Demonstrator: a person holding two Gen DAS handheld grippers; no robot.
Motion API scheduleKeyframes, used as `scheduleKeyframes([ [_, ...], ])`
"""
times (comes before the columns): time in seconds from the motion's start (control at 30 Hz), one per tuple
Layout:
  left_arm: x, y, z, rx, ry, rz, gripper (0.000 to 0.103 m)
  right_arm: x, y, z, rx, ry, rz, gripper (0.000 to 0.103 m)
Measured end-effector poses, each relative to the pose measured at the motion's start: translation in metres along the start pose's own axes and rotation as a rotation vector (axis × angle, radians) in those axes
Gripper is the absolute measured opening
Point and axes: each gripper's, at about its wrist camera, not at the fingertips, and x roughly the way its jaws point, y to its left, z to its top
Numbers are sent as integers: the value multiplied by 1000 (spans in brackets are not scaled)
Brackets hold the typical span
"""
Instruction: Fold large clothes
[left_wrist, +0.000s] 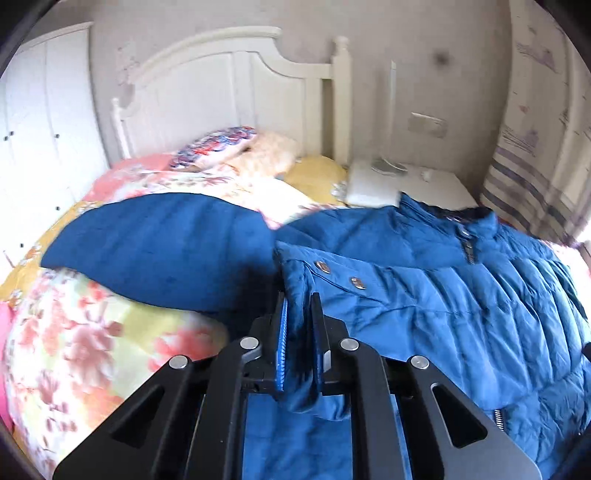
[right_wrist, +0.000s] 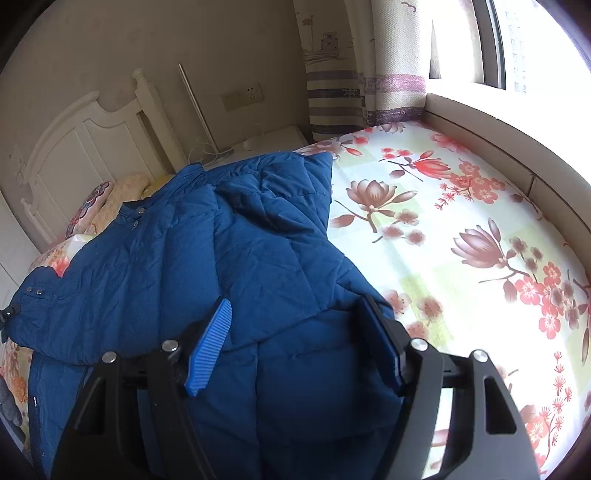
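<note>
Here the puffy blue jacket (right_wrist: 207, 258) sprawls across the bed (right_wrist: 461, 229), soft, light and slippery, best pinched at seams: left gripper (left_wrist: 300, 306) clamps a fold, right gripper (right_wrist: 295, 325) gapes wide.

A home bedroom — lived-in and sunlit.
A white headboard (left_wrist: 221, 92), floral bedsheet (right_wrist: 461, 229), pillows (left_wrist: 221, 147), striped curtain (right_wrist: 343, 85) and a bedside table (left_wrist: 436, 184) — all beside a window (right_wrist: 535, 44).

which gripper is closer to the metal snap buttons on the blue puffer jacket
Left. The left gripper is clamped on the blue puffer jacket just below the metal snap buttons. The right gripper is open over the jacket's far side, well away from them.
</note>
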Motion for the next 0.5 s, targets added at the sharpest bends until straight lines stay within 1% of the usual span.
scheduleKeyframes([
  [0.03,1,1,-2,8,7,-10,13,0,0,0,0,1,-1,70],
  [0.1,10,-4,-10,77,46,-76,13,1,0,0,3,3,-1,70],
  [0.13,15,-7,-16,108,70,-65,13,1,0,1,2,3,-2,70],
  [0.17,17,-7,-21,122,72,-29,13,2,0,0,0,3,-3,70],
  [0.23,14,-4,-27,106,46,-15,15,2,2,0,-3,4,-6,70],
  [0.3,-1,10,-26,1,-32,4,16,2,2,0,-4,3,-7,70],
  [0.33,-8,13,-24,-34,-69,2,17,2,2,0,-5,3,-8,70],
  [0.37,-12,12,-23,-33,-88,-15,19,2,2,1,-6,1,-10,70],
  [0.4,-14,5,-22,4,-85,-35,22,1,2,1,-7,-2,-12,70],
  [0.43,-10,-3,-22,51,-67,-34,25,1,2,0,-7,-4,-13,70],
  [0.47,-2,-18,-24,131,-35,-31,27,0,2,0,-7,-7,-14,70],
  [0.5,5,-26,-28,179,-14,-36,35,-1,2,0,-7,-10,-15,70],
])
